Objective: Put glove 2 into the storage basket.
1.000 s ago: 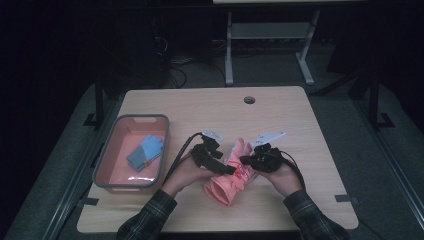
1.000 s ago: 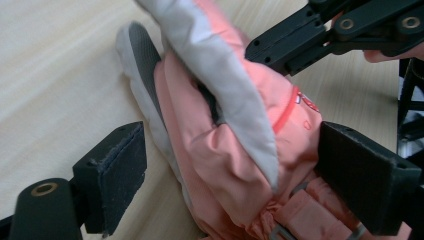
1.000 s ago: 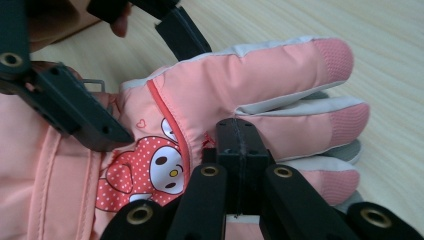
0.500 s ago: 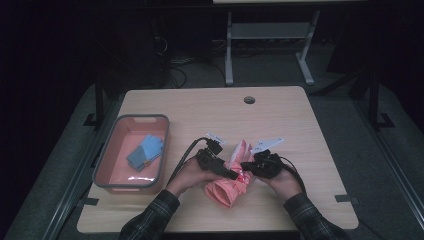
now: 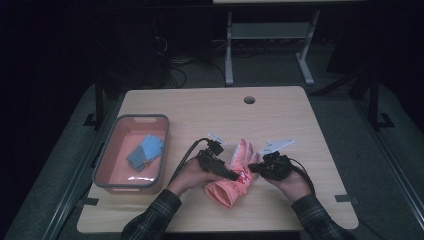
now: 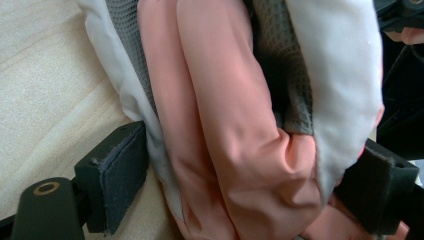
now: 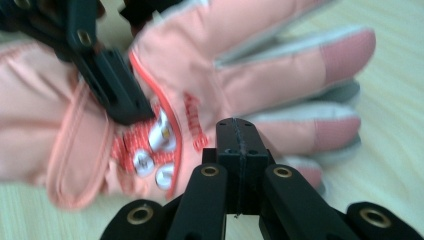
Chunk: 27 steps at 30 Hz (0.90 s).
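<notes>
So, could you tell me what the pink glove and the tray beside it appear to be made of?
The pink glove looks like padded woven synthetic with a matte shell: it puckers softly between the left gripper jaws, with pale panels and a grey knit-like grip fabric on its underside. The tray seems to be moulded plastic, pink inside with a grey rim, smooth and slightly glossy.

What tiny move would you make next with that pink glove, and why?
Probably lift the pink ski glove slightly and carry it toward the pink bin, where a blue glove already lies. The left gripper is clamped across it; the right gripper is shut, merely beside it.
</notes>
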Tool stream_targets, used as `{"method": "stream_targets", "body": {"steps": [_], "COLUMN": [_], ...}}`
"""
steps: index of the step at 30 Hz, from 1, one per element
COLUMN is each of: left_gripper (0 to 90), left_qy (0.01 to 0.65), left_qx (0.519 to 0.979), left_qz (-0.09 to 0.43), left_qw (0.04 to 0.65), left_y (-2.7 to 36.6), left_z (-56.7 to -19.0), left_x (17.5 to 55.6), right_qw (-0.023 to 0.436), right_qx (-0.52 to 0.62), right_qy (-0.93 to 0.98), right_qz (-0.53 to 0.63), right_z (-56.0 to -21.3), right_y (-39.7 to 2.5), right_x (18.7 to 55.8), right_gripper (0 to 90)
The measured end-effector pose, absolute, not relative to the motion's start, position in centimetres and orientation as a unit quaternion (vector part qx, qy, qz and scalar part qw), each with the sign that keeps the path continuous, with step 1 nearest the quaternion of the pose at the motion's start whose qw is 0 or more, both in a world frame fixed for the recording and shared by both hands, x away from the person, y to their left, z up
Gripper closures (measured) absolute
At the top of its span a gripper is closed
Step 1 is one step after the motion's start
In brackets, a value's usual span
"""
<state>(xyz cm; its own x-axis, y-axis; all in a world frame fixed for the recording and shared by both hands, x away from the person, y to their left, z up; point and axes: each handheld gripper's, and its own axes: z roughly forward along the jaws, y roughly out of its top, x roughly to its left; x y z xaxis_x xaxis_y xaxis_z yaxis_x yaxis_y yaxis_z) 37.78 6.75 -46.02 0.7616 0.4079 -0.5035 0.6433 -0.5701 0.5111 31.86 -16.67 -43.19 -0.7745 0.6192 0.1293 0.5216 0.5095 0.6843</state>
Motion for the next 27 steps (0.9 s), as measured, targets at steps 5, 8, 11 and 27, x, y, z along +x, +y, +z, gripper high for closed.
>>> {"method": "stream_targets", "body": {"steps": [5, 8, 11, 27], "left_gripper": [14.4, 14.8, 15.6, 45.9], "left_qy": [0.302, 0.306, 0.301, 0.302], "left_qx": [0.874, 0.871, 0.874, 0.860], "left_qz": [-0.169, -0.176, -0.181, -0.233], "left_qw": [0.342, 0.341, 0.335, 0.338], "left_y": [6.5, 6.2, 5.7, 5.3], "left_z": [-45.9, -45.9, -45.8, -46.2], "left_x": [37.7, 37.6, 37.6, 38.1], "right_qw": [0.059, 0.054, 0.049, 0.055], "right_qx": [0.332, 0.331, 0.336, 0.337], "right_qy": [0.872, 0.874, 0.872, 0.869], "right_qz": [0.356, 0.352, 0.353, 0.358], "right_z": [-44.1, -44.7, -45.0, -45.4], "right_y": [-16.6, -16.3, -16.3, -16.7], "right_x": [31.7, 31.8, 31.7, 31.1], "right_gripper": [90.0, 90.0, 90.0, 90.0]}}
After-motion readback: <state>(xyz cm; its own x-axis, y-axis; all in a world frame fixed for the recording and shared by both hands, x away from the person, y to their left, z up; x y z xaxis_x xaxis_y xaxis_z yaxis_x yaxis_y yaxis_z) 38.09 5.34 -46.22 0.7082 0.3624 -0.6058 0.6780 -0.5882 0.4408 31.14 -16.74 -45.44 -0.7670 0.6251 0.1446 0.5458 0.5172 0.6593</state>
